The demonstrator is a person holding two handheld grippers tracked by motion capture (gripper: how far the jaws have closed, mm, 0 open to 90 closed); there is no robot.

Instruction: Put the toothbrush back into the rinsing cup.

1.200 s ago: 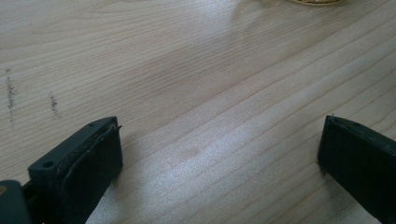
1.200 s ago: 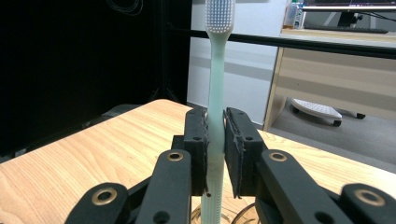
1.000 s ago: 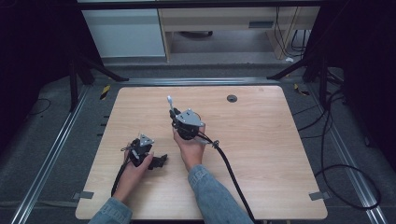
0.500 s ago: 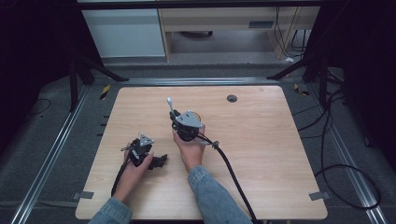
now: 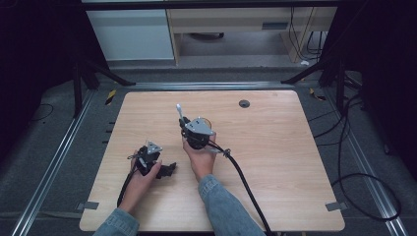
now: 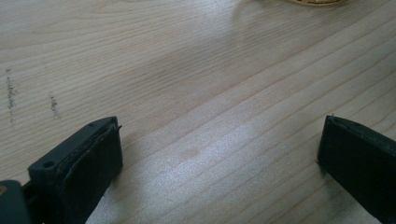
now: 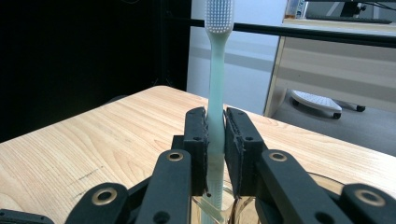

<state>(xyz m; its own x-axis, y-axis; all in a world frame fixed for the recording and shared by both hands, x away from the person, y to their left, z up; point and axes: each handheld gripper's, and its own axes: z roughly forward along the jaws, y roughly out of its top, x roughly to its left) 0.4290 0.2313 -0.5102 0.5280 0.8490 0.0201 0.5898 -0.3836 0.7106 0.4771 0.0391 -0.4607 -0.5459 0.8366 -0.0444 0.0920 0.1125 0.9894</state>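
Note:
My right gripper point(image 7: 215, 116) is shut on the handle of a pale green toothbrush point(image 7: 217, 56), which stands upright with its white bristle head at the top. The handle's lower end reaches into a clear yellowish cup point(image 7: 219, 207) just under the jaws. In the high view the right gripper point(image 5: 184, 124) is held at mid-table, and the toothbrush point(image 5: 180, 112) pokes up beyond it. My left gripper point(image 5: 150, 160) rests low at the front left. In its own view the left gripper point(image 6: 219, 135) stands wide open over bare wood, with nothing between the jaws.
The wooden table point(image 5: 285, 147) has a dark round grommet point(image 5: 244, 103) near its far edge. A thick black cable point(image 5: 246, 182) trails from the right gripper toward the front edge. A white cabinet point(image 5: 130, 34) and a desk stand beyond the table.

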